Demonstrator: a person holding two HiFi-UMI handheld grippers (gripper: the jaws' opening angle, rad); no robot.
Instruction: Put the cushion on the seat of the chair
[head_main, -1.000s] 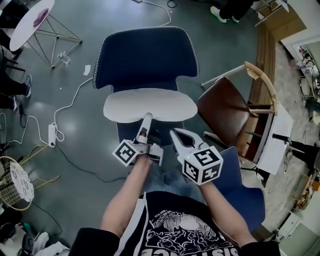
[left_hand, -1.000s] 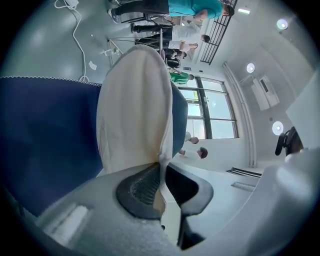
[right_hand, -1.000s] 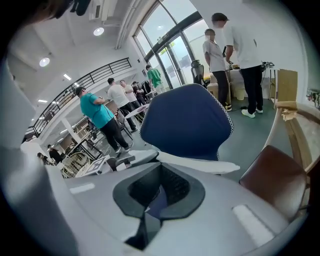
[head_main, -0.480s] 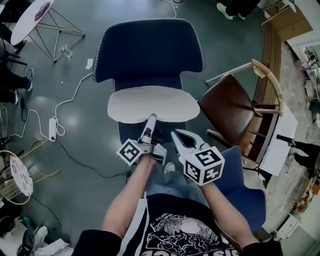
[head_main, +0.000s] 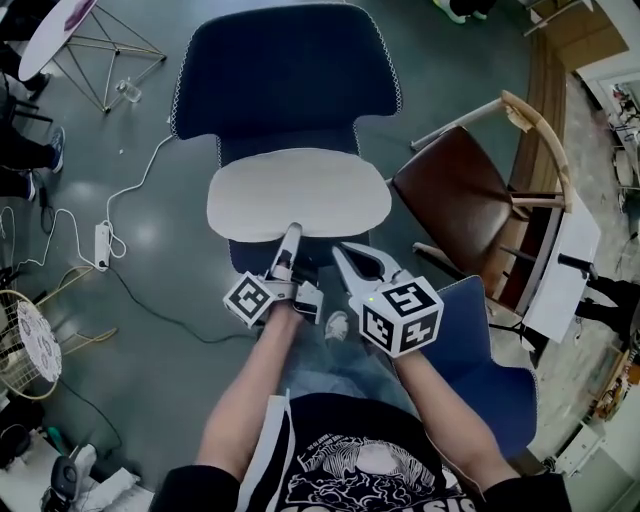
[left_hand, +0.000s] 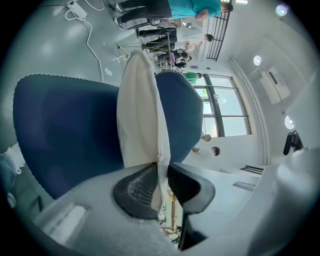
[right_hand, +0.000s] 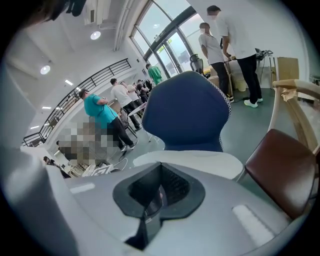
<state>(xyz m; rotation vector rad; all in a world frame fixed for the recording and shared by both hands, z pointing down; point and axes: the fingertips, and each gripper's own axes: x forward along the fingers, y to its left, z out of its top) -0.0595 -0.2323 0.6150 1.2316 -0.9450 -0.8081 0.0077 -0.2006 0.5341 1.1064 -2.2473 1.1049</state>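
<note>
Left claw: the left claw (head_main: 292, 232) has its jaws opening. The near seam of the cream cushion (head_main: 298, 193) stands between the pads, which are easing off the cloth.
Right claw: the right claw (head_main: 340, 250) is closed on nothing, pads together. It sits just right of the left claw and tilts down toward the cushion's near rim.
Cushion: it lies flat ahead of both claws on the seat of the navy chair (head_main: 285, 90), its far edge at the foot of the backrest. A strip of navy seat shows beneath the claw tips.
Step in hand: letting go, as I judge it; the placing looks all but done.
Doing it well: let the pads clear the seam fully, then draw straight back along the seam. That way the ribbed faces should not drag the cushion toward the seat's front lip.
Edges: the cushion's near rim sits short of the seat front, so a small tug should be tolerable and a larger one would not.
Open room: back toward the person is free. Left of the left claw is floor, with a power strip (head_main: 100, 248) well apart. A brown chair (head_main: 455, 210) stands near on the right claw's right, so avoid swinging that way.
</note>
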